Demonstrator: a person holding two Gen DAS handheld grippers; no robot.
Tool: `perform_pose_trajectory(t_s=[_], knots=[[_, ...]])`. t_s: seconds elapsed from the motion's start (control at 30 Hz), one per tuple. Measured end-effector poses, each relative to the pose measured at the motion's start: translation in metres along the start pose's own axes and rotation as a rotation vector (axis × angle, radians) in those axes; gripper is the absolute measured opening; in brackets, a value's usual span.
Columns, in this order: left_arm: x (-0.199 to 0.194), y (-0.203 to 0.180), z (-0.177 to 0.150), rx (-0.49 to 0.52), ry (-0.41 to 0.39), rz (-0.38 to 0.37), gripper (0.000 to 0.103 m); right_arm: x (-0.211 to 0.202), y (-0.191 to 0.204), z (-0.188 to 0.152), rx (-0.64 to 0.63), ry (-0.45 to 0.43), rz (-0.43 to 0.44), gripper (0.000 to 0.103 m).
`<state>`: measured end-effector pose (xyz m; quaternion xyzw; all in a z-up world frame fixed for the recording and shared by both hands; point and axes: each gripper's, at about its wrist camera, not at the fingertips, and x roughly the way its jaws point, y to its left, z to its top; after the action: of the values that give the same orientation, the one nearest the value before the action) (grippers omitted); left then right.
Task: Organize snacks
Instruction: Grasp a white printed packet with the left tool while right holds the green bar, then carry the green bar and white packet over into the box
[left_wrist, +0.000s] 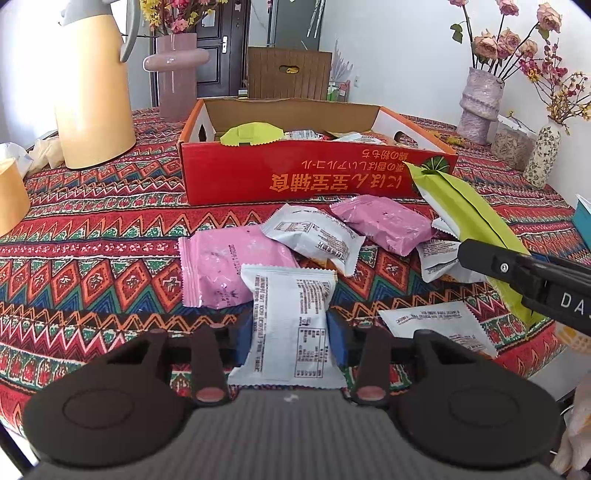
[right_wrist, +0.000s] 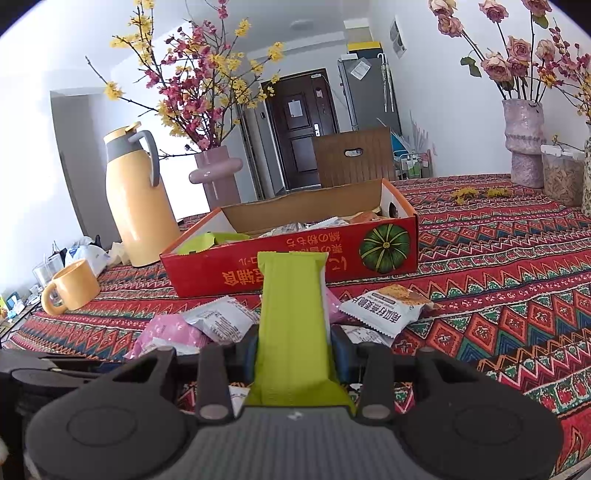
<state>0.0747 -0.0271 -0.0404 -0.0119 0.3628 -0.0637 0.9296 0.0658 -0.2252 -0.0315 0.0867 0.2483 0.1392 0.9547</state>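
Note:
My left gripper (left_wrist: 290, 332) is shut on a white snack packet (left_wrist: 291, 295), its blue pads pinching the packet's middle just above the patterned tablecloth. Beyond it lie two pink packets (left_wrist: 221, 273) (left_wrist: 384, 221) and more white packets (left_wrist: 314, 232) in a loose heap. My right gripper (right_wrist: 293, 350) is shut on a long green packet (right_wrist: 291, 295), which sticks up and forward toward the red cardboard box (right_wrist: 295, 258). In the left wrist view the green packet (left_wrist: 465, 206) comes in from the right, held by black fingers (left_wrist: 491, 264). The open box (left_wrist: 295, 177) holds several snacks.
A yellow thermos jug (left_wrist: 92, 103) and a pink vase (left_wrist: 177, 74) stand at the back left, with a yellow mug (right_wrist: 72, 286) nearer. Flower vases (left_wrist: 476, 103) and a jar line the right side. An orange-topped packet (right_wrist: 391, 306) lies right of the heap.

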Motion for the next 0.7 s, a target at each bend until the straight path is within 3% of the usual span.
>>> perform_pose_trajectory(t_s=[0.7], knots=[[-0.018, 0.002, 0.027, -0.014, -0.107, -0.003, 0.042, 0.0, 0.0, 0.016, -0.019, -0.046, -0.008, 0.038]])
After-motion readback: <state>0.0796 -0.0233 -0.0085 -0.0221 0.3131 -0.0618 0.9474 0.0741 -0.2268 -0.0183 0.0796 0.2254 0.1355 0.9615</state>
